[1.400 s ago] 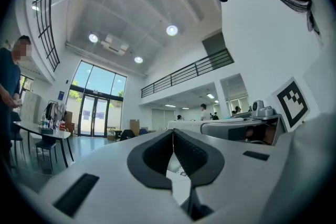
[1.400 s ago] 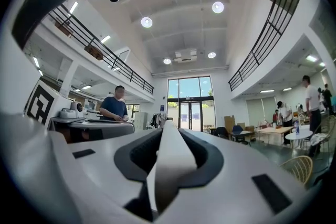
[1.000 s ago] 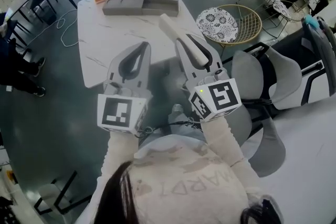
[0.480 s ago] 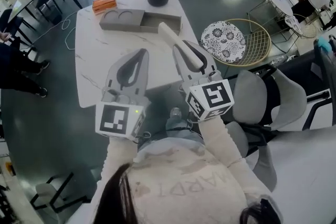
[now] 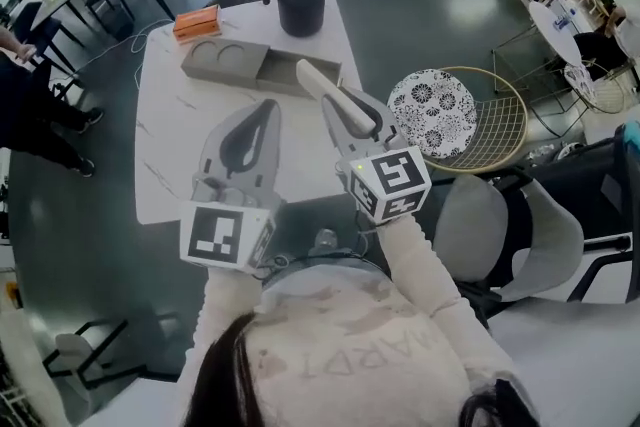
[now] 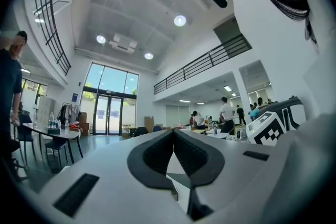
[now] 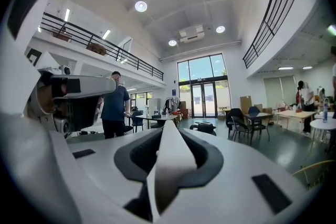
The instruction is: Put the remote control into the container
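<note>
My right tool (image 5: 342, 101) is clamped on the remote control (image 5: 312, 78), and the right gripper view shows the white body wedged between both pads with its long end projecting forward past the jaw tips. The grip reads the same as a second ago: no slip, no change of jaw spacing. My left tool (image 5: 262, 108) is closed, tips touching, and carries nothing. It rides beside the right one over the near part of the worktop (image 5: 175, 130).

What has changed is position. Both tools have advanced across the worktop. A second ago the remote's far end sat short of the container (image 5: 228, 58); in the head view it now overlaps the near edge of the open rectangular compartment at the container's right end. The height above that compartment cannot be read from these views.

Beyond the container stand a dark jug (image 5: 300, 0) and an orange box (image 5: 197, 22), both clear of the path.

Judgement: transport is nearly complete; lowering and release remain
</note>
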A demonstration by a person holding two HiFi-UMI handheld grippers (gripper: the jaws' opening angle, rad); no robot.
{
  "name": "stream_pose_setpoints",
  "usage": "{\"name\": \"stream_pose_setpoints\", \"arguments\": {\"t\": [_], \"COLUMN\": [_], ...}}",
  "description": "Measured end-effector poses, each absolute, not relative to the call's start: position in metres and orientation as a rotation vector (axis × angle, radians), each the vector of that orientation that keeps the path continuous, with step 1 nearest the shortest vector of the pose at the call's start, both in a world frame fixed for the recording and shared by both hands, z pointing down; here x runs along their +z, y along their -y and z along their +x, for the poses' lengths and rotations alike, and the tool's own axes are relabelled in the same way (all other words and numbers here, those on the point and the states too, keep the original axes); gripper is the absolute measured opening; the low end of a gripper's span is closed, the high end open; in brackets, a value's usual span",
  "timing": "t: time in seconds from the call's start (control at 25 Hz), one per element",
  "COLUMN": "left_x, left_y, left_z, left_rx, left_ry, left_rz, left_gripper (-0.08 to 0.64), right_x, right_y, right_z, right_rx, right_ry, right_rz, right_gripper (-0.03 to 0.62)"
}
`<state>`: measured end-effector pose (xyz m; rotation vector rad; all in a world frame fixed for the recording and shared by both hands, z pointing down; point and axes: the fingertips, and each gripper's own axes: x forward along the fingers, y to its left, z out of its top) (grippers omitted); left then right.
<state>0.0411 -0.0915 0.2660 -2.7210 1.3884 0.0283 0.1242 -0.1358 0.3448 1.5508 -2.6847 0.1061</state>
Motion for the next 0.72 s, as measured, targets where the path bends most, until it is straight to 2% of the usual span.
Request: {"name": "stream_pose_setpoints", "arguments": {"t": [0.72], "left_x": [0.263], "left_y": [0.136], "left_z": [0.047], "left_rx": [-0.054], "left_ry": [-1.527], "left_rz": [-2.696], "left_gripper": [0.014], "right_x": [0.393], "right_y": [0.218], "right_z": [0.128], "right_rx": [0.223], "right_ry": [2.641], "right_rz": [1.366], "right_gripper": [0.091]}}
